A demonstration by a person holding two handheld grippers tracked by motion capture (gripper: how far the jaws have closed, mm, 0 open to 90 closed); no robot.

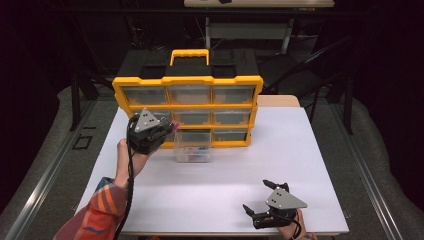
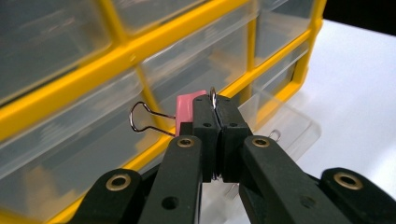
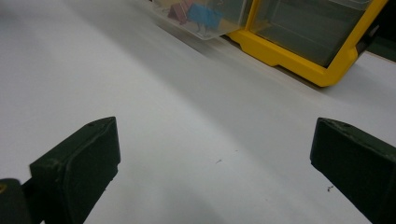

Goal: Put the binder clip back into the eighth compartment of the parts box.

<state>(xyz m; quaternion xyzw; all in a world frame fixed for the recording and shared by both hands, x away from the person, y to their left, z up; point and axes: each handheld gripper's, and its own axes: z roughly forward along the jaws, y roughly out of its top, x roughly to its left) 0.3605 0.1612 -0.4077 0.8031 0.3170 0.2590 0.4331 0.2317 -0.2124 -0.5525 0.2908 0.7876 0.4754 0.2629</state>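
A yellow organiser (image 1: 187, 106) with clear drawers stands upright at the back of the white table (image 1: 220, 200). One clear drawer (image 1: 193, 147) is pulled out in front of it and holds coloured binder clips (image 3: 198, 14). My left gripper (image 1: 169, 128) hovers beside that drawer, shut on a pink binder clip (image 2: 187, 108) whose wire handle (image 2: 144, 119) sticks out to the left. My right gripper (image 1: 256, 197) rests open near the table's front edge, with nothing between its jaws.
The organiser's frame (image 3: 299, 60) and the pulled-out drawer (image 3: 205, 23) lie ahead of my right gripper across bare table. Dark chairs and a further table (image 1: 260, 4) stand behind the organiser. Grey floor flanks the table.
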